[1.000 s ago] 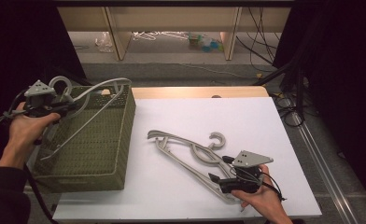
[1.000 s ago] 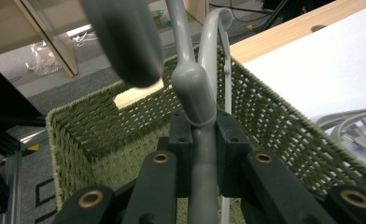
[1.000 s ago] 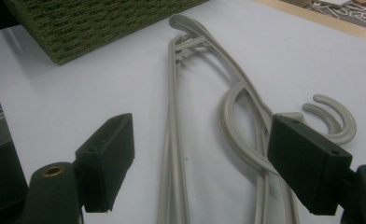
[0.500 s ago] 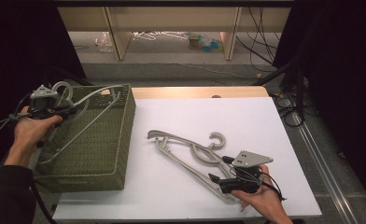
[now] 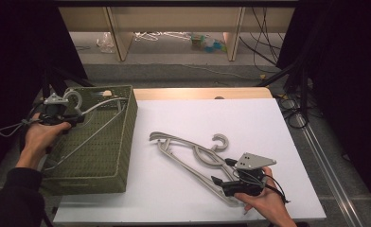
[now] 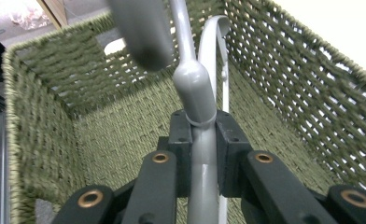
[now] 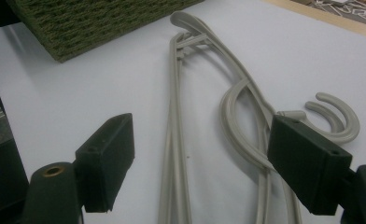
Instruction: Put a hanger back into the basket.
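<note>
My left gripper [image 5: 75, 118] pinches a grey hanger [image 6: 196, 93] by its neck, jaws pressed tight on the plastic, holding it inside the green woven basket [image 5: 122, 137]. My right gripper [image 7: 204, 158] rests over the hangers [image 5: 193, 156] lying stacked on the white table [image 5: 250, 118], its jaws spread wide with the bars between them, pads not pressing. I judge the main risk is the held hanger's long arm catching the basket rim and tipping it when released. On the right, closing here may grab two hangers at once, since they overlap.
</note>
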`<state>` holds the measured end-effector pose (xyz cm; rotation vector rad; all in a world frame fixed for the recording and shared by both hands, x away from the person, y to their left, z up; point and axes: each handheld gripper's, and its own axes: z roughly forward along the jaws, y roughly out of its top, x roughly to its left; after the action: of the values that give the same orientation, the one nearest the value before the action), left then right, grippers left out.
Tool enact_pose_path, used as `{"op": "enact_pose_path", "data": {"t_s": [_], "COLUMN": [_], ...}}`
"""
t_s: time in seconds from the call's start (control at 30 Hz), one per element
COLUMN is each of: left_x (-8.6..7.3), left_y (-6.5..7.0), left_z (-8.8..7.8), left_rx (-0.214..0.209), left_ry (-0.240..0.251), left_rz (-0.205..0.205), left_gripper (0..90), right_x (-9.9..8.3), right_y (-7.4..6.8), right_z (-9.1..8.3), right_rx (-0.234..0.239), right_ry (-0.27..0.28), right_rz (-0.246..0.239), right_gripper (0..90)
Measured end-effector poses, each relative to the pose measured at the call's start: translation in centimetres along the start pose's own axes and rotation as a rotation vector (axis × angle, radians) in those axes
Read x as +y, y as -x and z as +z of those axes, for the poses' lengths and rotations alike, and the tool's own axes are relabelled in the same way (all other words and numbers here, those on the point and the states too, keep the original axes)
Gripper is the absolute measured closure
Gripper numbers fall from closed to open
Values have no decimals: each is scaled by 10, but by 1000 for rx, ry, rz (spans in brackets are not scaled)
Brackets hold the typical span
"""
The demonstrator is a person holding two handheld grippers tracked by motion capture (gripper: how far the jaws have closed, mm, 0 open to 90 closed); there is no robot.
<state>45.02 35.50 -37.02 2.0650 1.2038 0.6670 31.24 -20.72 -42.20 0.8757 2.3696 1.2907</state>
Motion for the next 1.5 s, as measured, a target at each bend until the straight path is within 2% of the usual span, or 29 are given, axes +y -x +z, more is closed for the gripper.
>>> {"op": "enact_pose_path", "data": {"t_s": [0.1, 0.2, 0.3, 0.33, 0.37, 0.4, 0.43, 0.47, 0.5, 0.57, 0.6, 0.63, 0.67, 0.7, 0.73, 0.77, 0.8, 0.87, 0.9, 1.0, 1.03, 1.07, 1.1, 1.13, 1.17, 1.2, 1.37, 1.4, 1.5], "left_x": [-2, -6, -10, -9, -10, -14, -15, -17, -17, -19, -21, -21, -20, -20, -22, -25, -25, -28, -29, -30, -29, -30, -30, -30, -28, -28, -22, -20, -19], "left_y": [1, 3, 3, -1, -3, 2, -1, 0, -5, -6, -3, -5, -9, -9, -5, -4, -6, -9, -7, -12, -13, -11, -11, -10, -10, -6, 6, 17, 26], "left_z": [6, 12, 17, 17, 18, 19, 20, 21, 20, 21, 22, 22, 21, 21, 22, 25, 25, 26, 24, 21, 17, 14, 14, 11, 4, 1, -16, -24, -32], "left_rx": [-5, -3, -6, -17, -19, -5, -4, 0, -14, -9, 2, 4, -6, -6, 7, 12, 18, 19, 30, 36, 51, 69, 69, 76, 67, 76, 61, 42, 20], "left_ry": [-20, -16, -26, -44, -42, -32, -26, -29, -47, -46, -27, -37, -62, -62, -52, -31, -79, -74, -74, -75, -84, -77, -77, -64, -51, -40, 22, 72, 115], "left_rz": [18, -17, -18, 26, 45, -28, -7, -28, 12, 7, -39, -25, 30, 30, -34, -57, -24, -9, -48, -32, -45, -85, -85, -111, -99, -129, -110, -148, -145], "left_gripper": [787, 787, 785, 786, 785, 785, 785, 785, 784, 783, 783, 781, 780, 779, 779, 777, 760, 751, 744, 677, 650, 618, 581, 581, 551, 522, 422, 403, 367], "right_x": [0, 0, 0, 0, 0, 0, 0, 0, 0, 0, 0, 0, 0, 0, 0, 0, 0, 0, 0, 0, 0, 0, 0, 0, 0, 0, 0, 0, 0], "right_y": [0, 0, 0, 0, 0, 0, 0, 0, 0, 0, 0, 0, 0, 0, 0, 0, 0, 0, 0, 0, 0, 0, 0, 0, 0, 0, 0, 0, 0], "right_z": [0, 0, 0, 0, 0, 0, 0, 0, 0, 0, 0, 0, 0, 0, 0, 0, 0, 0, 0, 0, 0, 0, 0, 0, 0, 0, 0, 0, 0], "right_rx": [1, 1, 1, 1, 1, 1, 1, 1, 1, 2, 2, 2, 5, 5, 5, 5, 4, 2, 2, 2, 5, 2, 1, 1, 4, 3, 3, 3, 4], "right_ry": [0, -1, 0, 0, -1, -2, -2, -1, -1, -1, -1, -2, -5, -5, -5, -5, -4, -2, -2, -3, -6, -3, -2, -2, -6, -6, -6, -6, -5], "right_rz": [0, 0, 0, 0, 1, 1, 1, 0, 0, 0, 0, 1, 0, 0, 0, -1, 0, 0, 0, 0, 0, 0, 1, 1, 1, 0, 0, 0, 0], "right_gripper": [241, 241, 241, 241, 241, 241, 241, 241, 241, 241, 241, 240, 240, 240, 241, 241, 241, 241, 241, 241, 241, 241, 241, 241, 241, 241, 241, 241, 241]}}
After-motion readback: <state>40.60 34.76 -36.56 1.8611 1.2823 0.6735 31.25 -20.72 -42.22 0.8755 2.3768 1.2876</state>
